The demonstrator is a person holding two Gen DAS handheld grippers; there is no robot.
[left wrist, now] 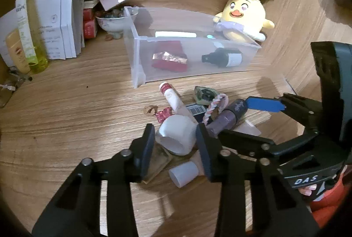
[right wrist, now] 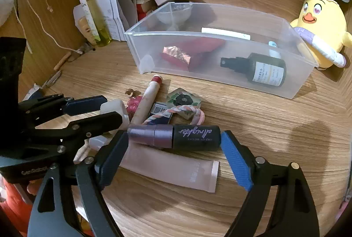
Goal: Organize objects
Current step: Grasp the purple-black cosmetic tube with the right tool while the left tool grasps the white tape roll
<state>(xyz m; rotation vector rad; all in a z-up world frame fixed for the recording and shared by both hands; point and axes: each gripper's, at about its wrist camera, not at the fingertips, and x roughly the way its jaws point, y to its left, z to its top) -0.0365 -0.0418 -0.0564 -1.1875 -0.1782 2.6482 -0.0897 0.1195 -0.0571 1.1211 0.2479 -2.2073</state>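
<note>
1. Left gripper: jaws narrowed onto a squat white plastic jar in the clutter before the clear plastic bin; rigid, light, smooth, best held across its sides.
2. Right gripper: jaws wide, bracketing a purple-and-black cosmetic tube end to end; hard, round, apt to roll.

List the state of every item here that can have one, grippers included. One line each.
left gripper: fingers closed on the white cap.
white cap: gripped, resting on the pile.
right gripper: open, fingers either side of the purple-black tube.
purple-black tube: lying flat, capped, not visibly pressed.
clear bin: open-topped, partly filled.
dark spray bottle: on its side in the bin.
pink tube: lying flat on the desk.
plush chick: upright beside the bin.
</note>
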